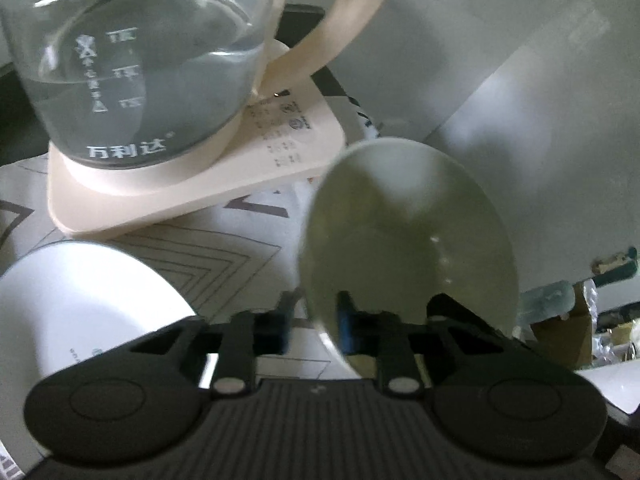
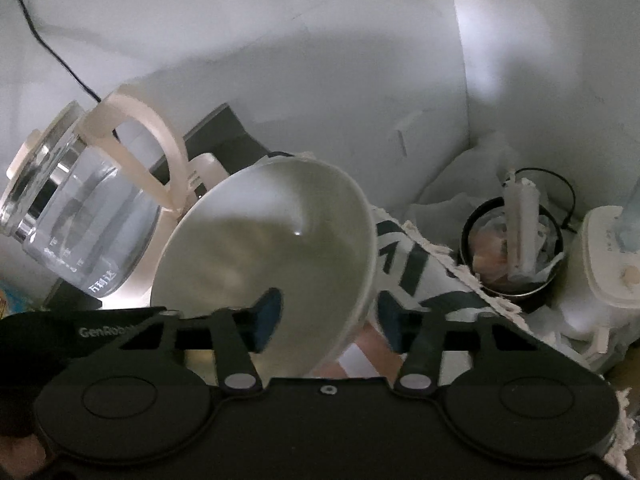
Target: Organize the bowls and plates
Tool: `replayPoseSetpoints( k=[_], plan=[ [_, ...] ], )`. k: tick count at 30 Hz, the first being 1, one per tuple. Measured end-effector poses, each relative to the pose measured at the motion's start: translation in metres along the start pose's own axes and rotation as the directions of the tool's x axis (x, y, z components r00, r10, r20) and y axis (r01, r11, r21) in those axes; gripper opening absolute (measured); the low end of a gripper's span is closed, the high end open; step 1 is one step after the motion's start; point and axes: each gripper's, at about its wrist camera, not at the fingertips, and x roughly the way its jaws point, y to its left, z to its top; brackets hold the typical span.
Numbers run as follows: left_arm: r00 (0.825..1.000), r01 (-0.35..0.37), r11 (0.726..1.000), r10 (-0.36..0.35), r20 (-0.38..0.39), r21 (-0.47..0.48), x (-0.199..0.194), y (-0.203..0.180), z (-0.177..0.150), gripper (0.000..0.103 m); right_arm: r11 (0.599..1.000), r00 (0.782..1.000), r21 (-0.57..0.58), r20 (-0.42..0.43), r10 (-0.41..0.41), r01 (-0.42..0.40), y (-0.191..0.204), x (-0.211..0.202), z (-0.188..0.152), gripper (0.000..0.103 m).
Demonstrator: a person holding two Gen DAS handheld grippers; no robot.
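In the left wrist view a pale white bowl [image 1: 408, 240] stands tilted on its edge, its inside facing right. My left gripper [image 1: 316, 322] is shut on its lower rim, one pad on each side of the wall. The right wrist view looks into what seems to be the same bowl [image 2: 272, 232]. My right gripper [image 2: 332, 320] straddles its rim: the left finger [image 2: 268, 312] is inside, and the right finger [image 2: 394, 326] is outside with a gap to the wall. The left gripper's black body [image 2: 92, 332] shows beside the bowl. Another white dish [image 1: 80, 304] lies at the lower left.
A glass kettle [image 1: 140, 72] holding water stands on a cream base [image 1: 200, 188] just behind the bowl, on a patterned cloth [image 1: 224, 252]. To the right are a dark pot [image 2: 512, 248] stuffed with wrappings and a white appliance [image 2: 608, 256]. A white wall [image 2: 320, 60] closes the back.
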Motion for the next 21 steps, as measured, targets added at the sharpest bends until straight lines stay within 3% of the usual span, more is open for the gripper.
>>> replayPoseSetpoints(
  k=[3,5,11,21],
  plan=[
    [1.000,-0.021,1.000,0.021,0.003,-0.001,-0.004,0.001,0.000,0.015,1.000,1.000,-0.017,0.002,-0.008,0.008,0.002,0.002,-0.002,0.030],
    [1.000,-0.005,1.000,0.005,0.002,0.001,-0.010,0.002,-0.002,0.015,1.000,1.000,-0.011,-0.002,-0.009,0.009,0.003,0.000,-0.002,0.026],
    [1.000,0.002,1.000,-0.003,0.022,0.013,-0.031,0.002,-0.011,0.015,1.000,0.999,-0.017,0.040,-0.001,0.002,0.009,-0.021,-0.009,0.026],
    [0.989,0.009,1.000,-0.010,0.148,0.008,-0.086,0.013,-0.036,0.016,0.999,0.995,-0.049,0.101,0.017,-0.013,0.027,-0.055,-0.021,0.026]
  ],
)
